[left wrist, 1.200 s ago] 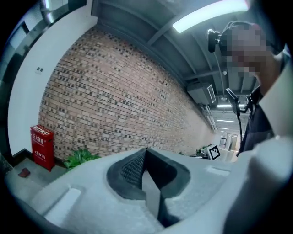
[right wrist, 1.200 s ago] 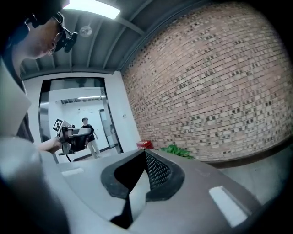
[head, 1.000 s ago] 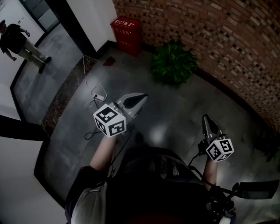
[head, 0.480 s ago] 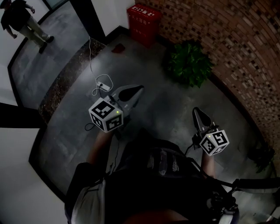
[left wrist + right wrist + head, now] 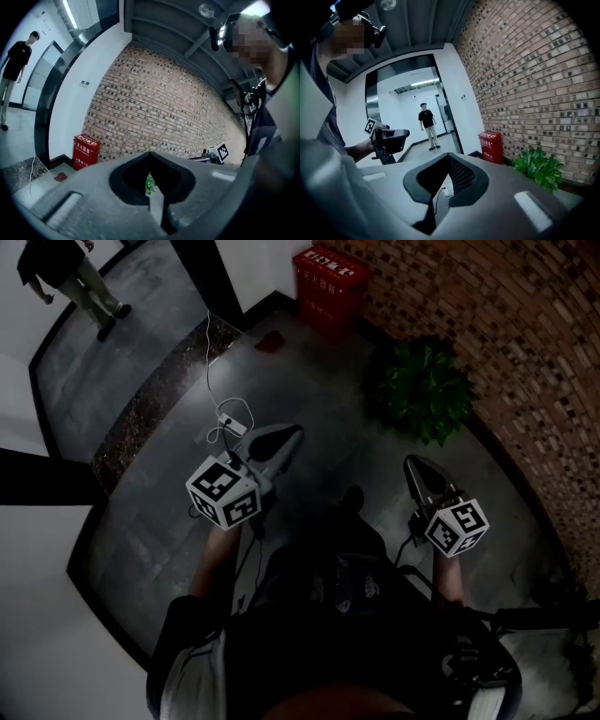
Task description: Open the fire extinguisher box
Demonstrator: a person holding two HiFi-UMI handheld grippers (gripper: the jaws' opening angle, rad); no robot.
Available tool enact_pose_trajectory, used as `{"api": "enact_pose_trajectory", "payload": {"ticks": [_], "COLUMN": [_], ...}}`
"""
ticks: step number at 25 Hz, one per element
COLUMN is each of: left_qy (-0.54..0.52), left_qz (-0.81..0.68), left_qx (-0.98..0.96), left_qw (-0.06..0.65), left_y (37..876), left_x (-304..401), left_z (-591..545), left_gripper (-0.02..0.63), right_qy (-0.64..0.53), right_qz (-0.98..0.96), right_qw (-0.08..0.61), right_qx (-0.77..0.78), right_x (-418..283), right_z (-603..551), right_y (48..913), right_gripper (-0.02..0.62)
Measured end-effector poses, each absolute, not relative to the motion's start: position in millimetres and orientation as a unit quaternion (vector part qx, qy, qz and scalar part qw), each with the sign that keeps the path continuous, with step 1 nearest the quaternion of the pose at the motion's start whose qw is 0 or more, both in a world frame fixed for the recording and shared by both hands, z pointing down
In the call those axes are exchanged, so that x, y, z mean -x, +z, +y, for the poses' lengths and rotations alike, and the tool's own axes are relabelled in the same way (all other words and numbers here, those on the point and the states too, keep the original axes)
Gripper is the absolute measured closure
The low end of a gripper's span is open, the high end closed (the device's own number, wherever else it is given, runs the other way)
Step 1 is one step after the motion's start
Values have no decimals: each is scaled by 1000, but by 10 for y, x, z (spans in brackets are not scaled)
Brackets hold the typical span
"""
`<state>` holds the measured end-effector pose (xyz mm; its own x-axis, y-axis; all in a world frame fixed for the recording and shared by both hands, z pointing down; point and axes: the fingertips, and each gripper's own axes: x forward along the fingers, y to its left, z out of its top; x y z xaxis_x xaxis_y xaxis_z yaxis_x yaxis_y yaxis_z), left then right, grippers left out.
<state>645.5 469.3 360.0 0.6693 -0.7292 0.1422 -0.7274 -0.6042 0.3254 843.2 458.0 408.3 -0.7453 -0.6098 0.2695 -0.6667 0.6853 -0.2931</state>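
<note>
Distance is what the coming move turns on: the fire extinguisher box [image 5: 330, 279] stands well apart from both grippers, ahead of us at the foot of the brick wall [image 5: 506, 324], in the corner where it meets the white wall [image 5: 262, 263]. The box is upright, taller than wide, with its back to the bricks and its front toward the floor [image 5: 319, 381].

The left gripper [image 5: 297, 431] is closed tip to tip with nothing between its jaws. It points toward the plant [image 5: 427, 390], so the box sits to the left of its line. The right gripper [image 5: 412, 465] is likewise closed and empty. It is angled the other way, so the box lies to the right of its line. We judge the left gripper slightly the nearer of the two, though the steep, bent head view makes that hard to be sure of.

Room to approach is good down the middle. The plant stands near the box on its right along the bricks and narrows that side. On the left a cable [image 5: 208, 352] runs to a power strip [image 5: 232, 426] just ahead of the left gripper, and a small red scrap [image 5: 272, 341] lies on the floor near the box's front. A person [image 5: 70, 277] stands beyond the doorway, well apart.
</note>
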Motion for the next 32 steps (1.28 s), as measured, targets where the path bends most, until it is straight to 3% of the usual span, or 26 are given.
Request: {"api": "enact_pose_trajectory", "payload": {"ticks": [7, 15, 21, 27, 32], "left_qy": [25, 35, 61, 78, 56], "left_qz": [-422, -439, -440, -442, -440], "left_qx": [-886, -872, -878, -878, -882], "left_qw": [189, 212, 177, 168, 163], "left_y": [3545, 3589, 3494, 3646, 3639], "left_x": [-6479, -7092, -7327, -7088, -6468], "left_z": [4081, 3408, 3031, 2735, 2397], "left_gripper": [606, 606, 606, 606, 606], "right_qy": [214, 277, 273, 278, 253], "right_qz": [-923, -916, -923, -925, -924], "right_qw": [63, 56, 52, 61, 78], "right_qx": [-314, -285, -265, -253, -275], "right_x": [-8302, -8817, -8865, -8611, -8088], "right_z": [3871, 3248, 2828, 2592, 2196], "right_y": [4091, 4297, 4283, 4403, 4357], "right_gripper": [594, 594, 594, 594, 594]}}
